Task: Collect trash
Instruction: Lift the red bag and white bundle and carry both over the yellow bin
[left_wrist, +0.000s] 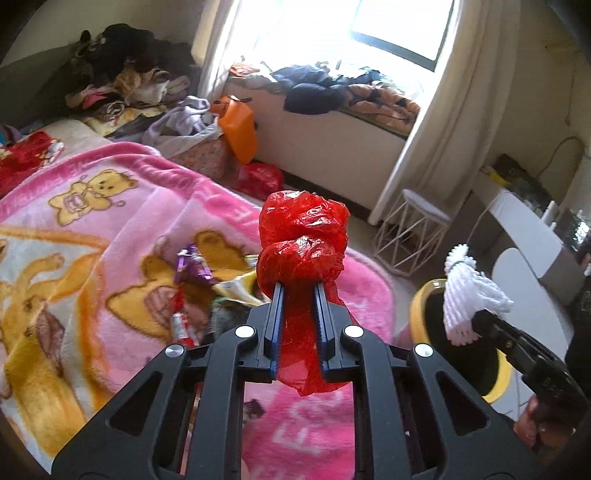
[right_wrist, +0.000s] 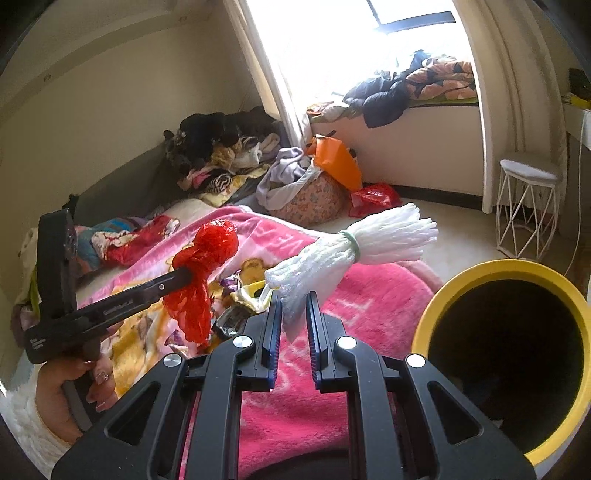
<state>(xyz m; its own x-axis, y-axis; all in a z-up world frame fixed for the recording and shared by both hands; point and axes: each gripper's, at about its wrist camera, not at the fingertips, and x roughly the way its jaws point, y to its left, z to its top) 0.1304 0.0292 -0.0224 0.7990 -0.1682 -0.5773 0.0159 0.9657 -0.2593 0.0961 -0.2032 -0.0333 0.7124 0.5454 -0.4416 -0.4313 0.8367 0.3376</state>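
Observation:
My left gripper (left_wrist: 299, 286) is shut on a crumpled red plastic bag (left_wrist: 303, 236) and holds it above the pink blanket (left_wrist: 122, 206); it also shows in the right wrist view (right_wrist: 186, 275) with the bag (right_wrist: 207, 254). My right gripper (right_wrist: 293, 295) is shut on a white foam net bundle (right_wrist: 354, 245) tied with a green band, also seen in the left wrist view (left_wrist: 469, 291) over the bin. A yellow-rimmed black bin (right_wrist: 509, 332) stands at the right. Several loose wrappers (left_wrist: 207, 280) lie on the blanket under both grippers.
A white wire stool (right_wrist: 524, 206) stands near the curtain. An orange bag (right_wrist: 336, 162) and a red bag (right_wrist: 373, 197) lie by the bed's far side. Clothes piles (right_wrist: 229, 155) cover the bed head and the window seat (right_wrist: 406, 88).

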